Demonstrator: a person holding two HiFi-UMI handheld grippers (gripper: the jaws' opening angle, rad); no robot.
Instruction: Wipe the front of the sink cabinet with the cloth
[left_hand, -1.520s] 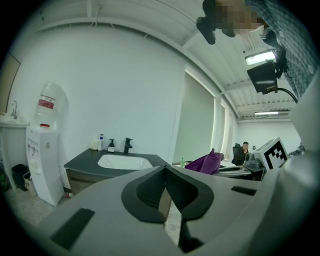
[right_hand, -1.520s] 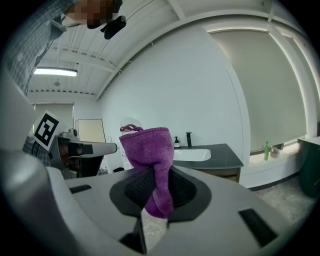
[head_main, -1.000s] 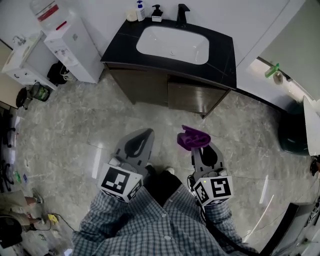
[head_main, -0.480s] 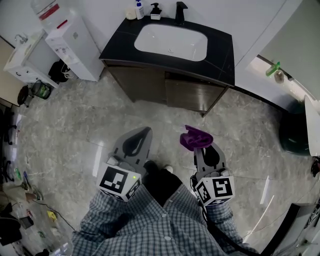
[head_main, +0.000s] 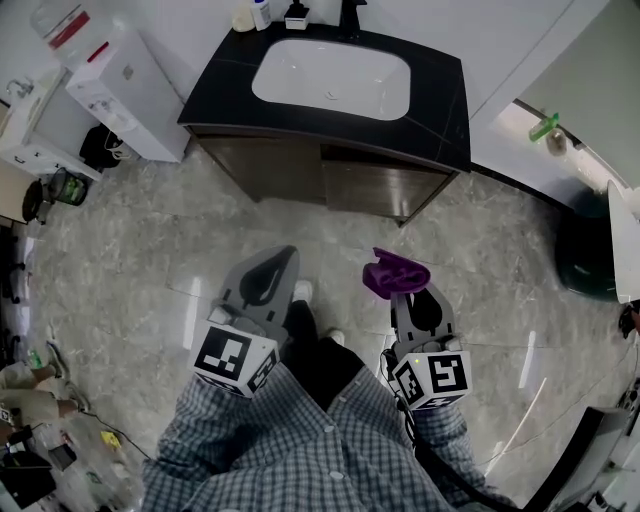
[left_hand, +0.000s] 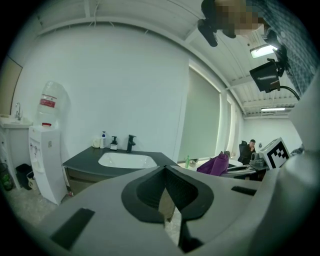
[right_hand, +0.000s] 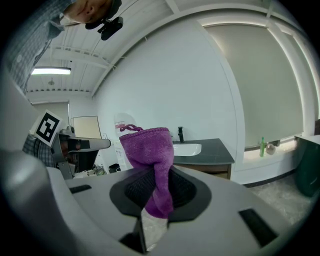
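cabinet (head_main: 375, 188): well ahead of both jaw pairs, no contact
left gripper (head_main: 276, 270): jaws pressed together, nothing between
right gripper (head_main: 408, 296): jaws pinching cloth
cloth (head_main: 393, 274): bunched, poking past right jaw tips
progress: probably no wiping yet, whole front left

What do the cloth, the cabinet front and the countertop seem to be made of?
Cloth: fuzzy purple pile, probably microfibre. Cabinet front: matt brown, faint grain, wood or laminate. Countertop: black with faint pale veins, likely stone or imitation.
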